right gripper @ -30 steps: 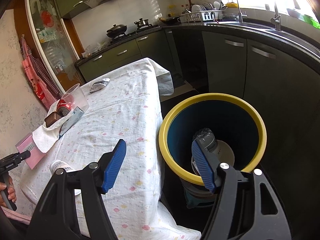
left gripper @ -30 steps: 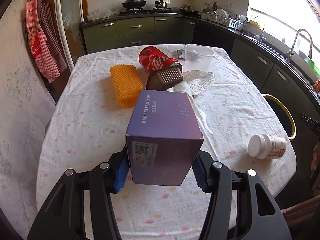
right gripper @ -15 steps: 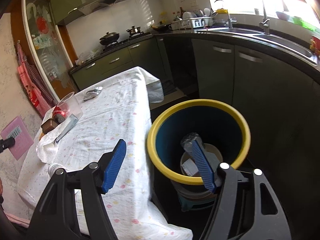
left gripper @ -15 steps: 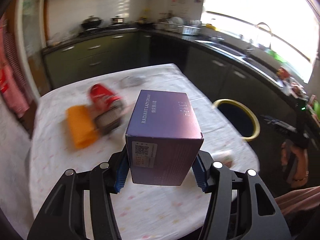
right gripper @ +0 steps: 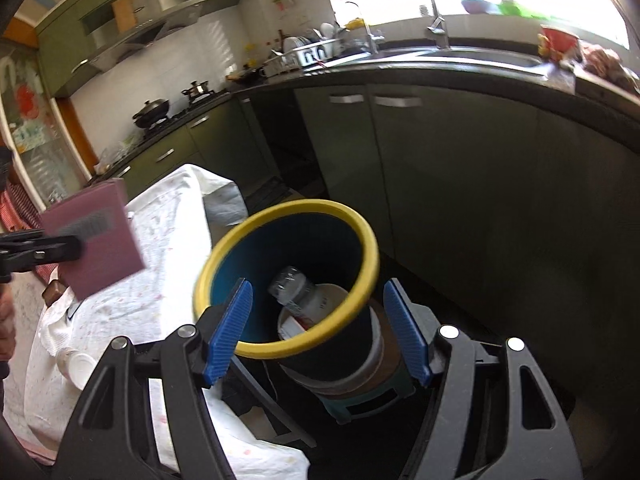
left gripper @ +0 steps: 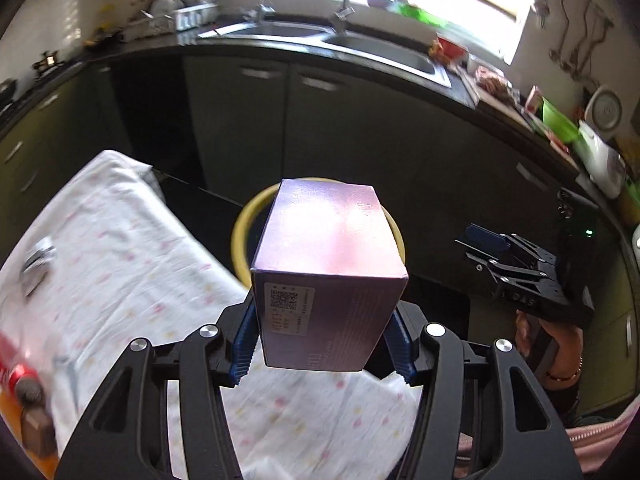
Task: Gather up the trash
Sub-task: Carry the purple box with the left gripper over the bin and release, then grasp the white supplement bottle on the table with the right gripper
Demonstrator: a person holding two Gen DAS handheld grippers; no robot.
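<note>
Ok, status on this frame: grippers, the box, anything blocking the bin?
Left gripper clamped on purple carton, held above table edge. Right gripper open, empty, aimed at yellow-rimmed bin. Bin mouth clear; plastic bottle already inside.

A home kitchen: sink (right gripper: 480, 58), stove with pots (right gripper: 152, 114), green cabinets (right gripper: 420, 168).

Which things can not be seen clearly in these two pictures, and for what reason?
- Yellow-rimmed bin, left wrist view: the purple box in the left gripper covers its inside.
- Bin bottom, right wrist view: bottle and cup hide it.
- Red can, left wrist view: blurred, cut by edge.
</note>
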